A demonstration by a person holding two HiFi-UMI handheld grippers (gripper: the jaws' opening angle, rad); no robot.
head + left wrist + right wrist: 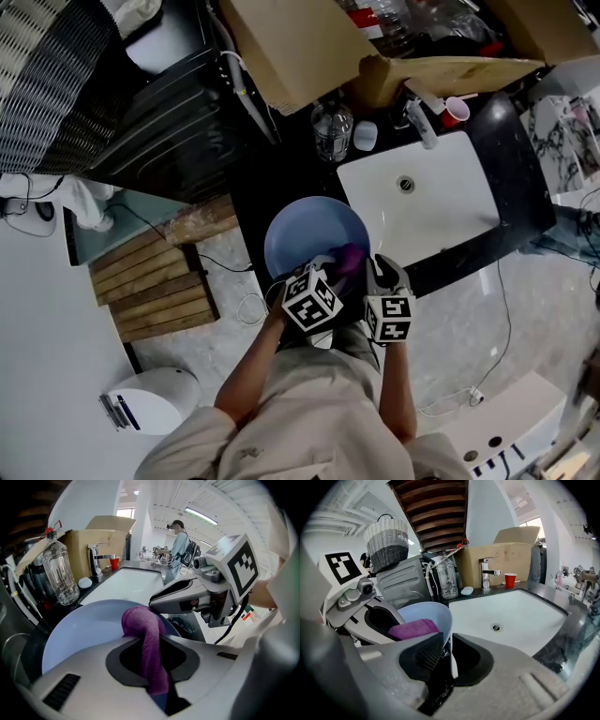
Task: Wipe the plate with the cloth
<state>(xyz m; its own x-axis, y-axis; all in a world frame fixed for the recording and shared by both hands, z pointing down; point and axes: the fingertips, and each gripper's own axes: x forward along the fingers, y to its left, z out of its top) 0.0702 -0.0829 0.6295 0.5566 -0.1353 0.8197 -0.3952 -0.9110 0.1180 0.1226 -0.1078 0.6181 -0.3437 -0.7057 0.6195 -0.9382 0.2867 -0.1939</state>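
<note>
A pale blue plate (305, 234) hangs over the dark counter left of the sink. My right gripper (449, 651) is shut on the plate (436, 613) at its near rim, which stands edge-on between the jaws. My left gripper (154, 667) is shut on a purple cloth (146, 644), and the cloth's folded end rests on the plate (79, 630) face. In the head view the cloth (345, 260) shows at the plate's near right edge, between the left gripper (323, 270) and the right gripper (375, 272).
A white sink (422, 202) with a tap (420, 122) lies to the right. A clear bottle (331, 129), a small white dish (365, 136) and a red cup (456, 111) stand behind, beside cardboard boxes (291, 47). A person (178, 545) stands far off.
</note>
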